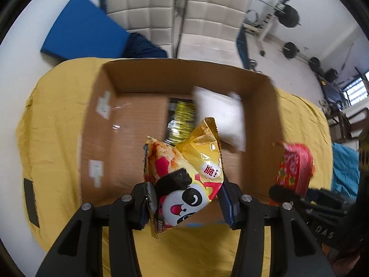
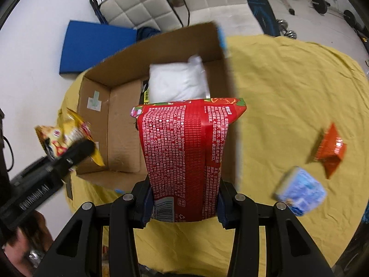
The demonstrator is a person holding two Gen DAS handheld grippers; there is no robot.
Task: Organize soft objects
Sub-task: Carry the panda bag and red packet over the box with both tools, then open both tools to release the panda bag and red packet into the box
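Note:
My left gripper is shut on a yellow snack bag with a panda face and holds it over the near edge of an open cardboard box. My right gripper is shut on a red printed packet, held above the box's near right corner. Inside the box lie a white pillow-like pack and a yellow-black packet. The red packet shows at the right of the left wrist view; the yellow bag shows at the left of the right wrist view.
The box stands on a yellow cloth. An orange-red packet and a pale blue packet lie on the cloth to the right. A blue mat, cream padded chairs and gym weights stand behind.

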